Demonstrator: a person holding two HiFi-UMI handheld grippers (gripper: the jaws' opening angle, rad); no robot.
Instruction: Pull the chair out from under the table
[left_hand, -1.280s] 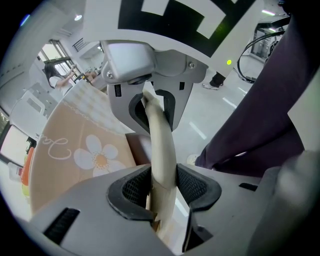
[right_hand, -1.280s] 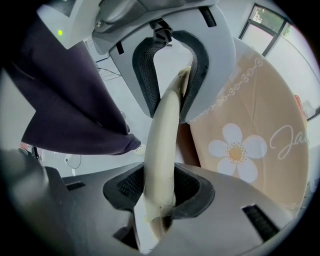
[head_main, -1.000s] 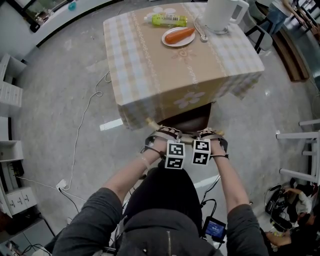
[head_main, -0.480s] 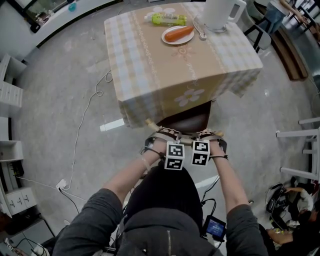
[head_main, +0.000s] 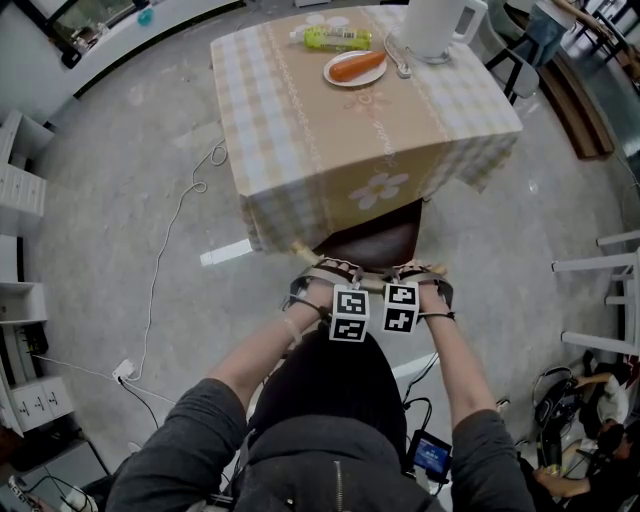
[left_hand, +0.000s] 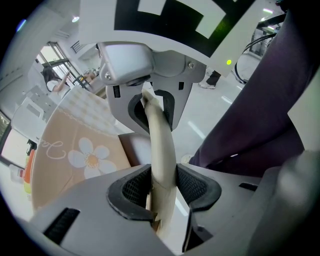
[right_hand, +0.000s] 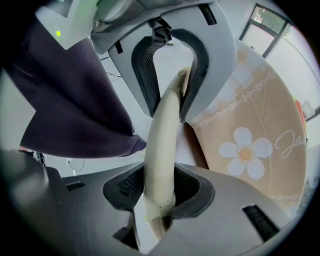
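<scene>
The chair's brown seat (head_main: 372, 240) sticks out part way from under the table (head_main: 300, 130), which wears a beige checked cloth. Its cream top rail (head_main: 368, 270) runs across just in front of my hands. My left gripper (head_main: 325, 274) is shut on the rail's left part, and my right gripper (head_main: 420, 271) is shut on its right part. In the left gripper view the rail (left_hand: 162, 145) passes straight between the black pads (left_hand: 135, 187) of the left gripper (left_hand: 164, 187). The right gripper (right_hand: 159, 189) clamps the rail (right_hand: 166, 130) the same way.
On the table stand a green bottle (head_main: 335, 38), a plate with a carrot (head_main: 357, 68) and a white kettle (head_main: 435, 25). A cable (head_main: 165, 250) trails over the floor at left. White shelves (head_main: 20, 200) line the left, a white rack (head_main: 600, 300) the right.
Both grippers and the chair have come a little away from the table toward the person. More of the brown seat shows beyond the cloth's edge. Both grips are unchanged.
</scene>
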